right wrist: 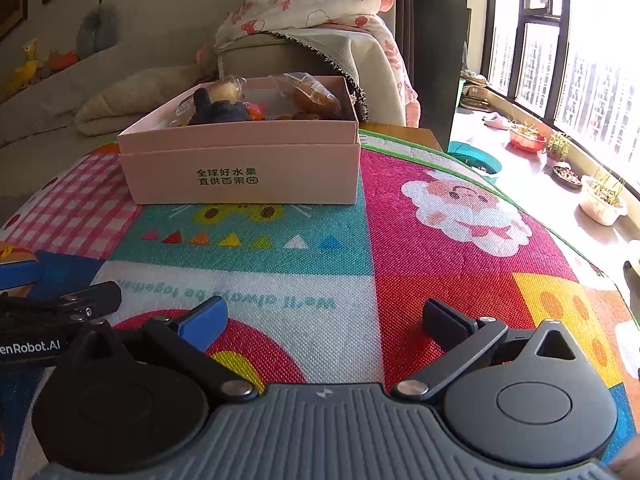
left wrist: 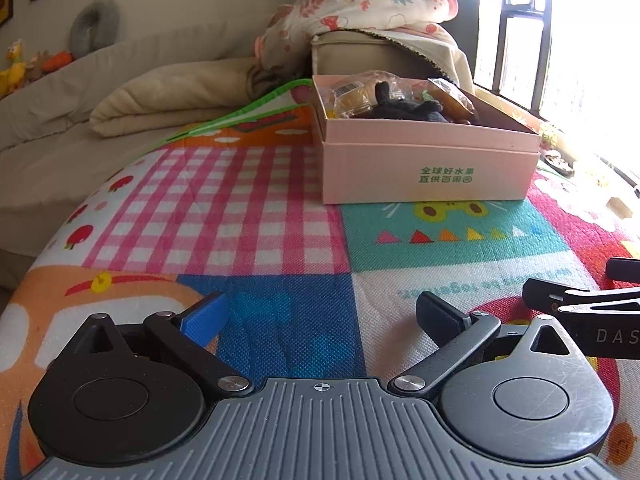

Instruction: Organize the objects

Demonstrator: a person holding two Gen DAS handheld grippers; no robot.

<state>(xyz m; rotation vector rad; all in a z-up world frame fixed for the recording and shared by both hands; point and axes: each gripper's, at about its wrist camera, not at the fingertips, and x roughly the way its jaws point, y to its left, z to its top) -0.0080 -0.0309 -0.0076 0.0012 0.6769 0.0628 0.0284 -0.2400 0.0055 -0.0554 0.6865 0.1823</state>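
Presently, left tool (left wrist: 320, 320): wide open, nothing between its blue and black pads, held low over the play mat (left wrist: 240, 208) near the mat's near edge.
Right tool (right wrist: 324, 322): likewise spread wide and empty, just beside the left one, low over the same near edge.
Mat between tools and box: bare in both views; I see no loose object left on it.
Pink box (right wrist: 248, 168): sits toward the far edge of the mat, open-topped, printed side facing the tools.
Contents: a dark plush toy (right wrist: 218, 114), a wrapped bun (right wrist: 314, 96) and other wrapped snacks (left wrist: 352, 94), piled up to and above the rim.
Task state: looks nearly or fully done, as the things are already gathered in the box.
Risk, crowding: the two tools sit close; swinging either sideways could knock them together.
Risk, box: it seems light cardboard on a smooth mat, so a push from a tool could slide it toward the far edge.
Risk, contents: the wrapped pieces stand proud of the rim; reaching in could tip one out.
Risk, glare: the bright window (right wrist: 580, 60) washes out the mat's right edge, where a small item might go unnoticed.
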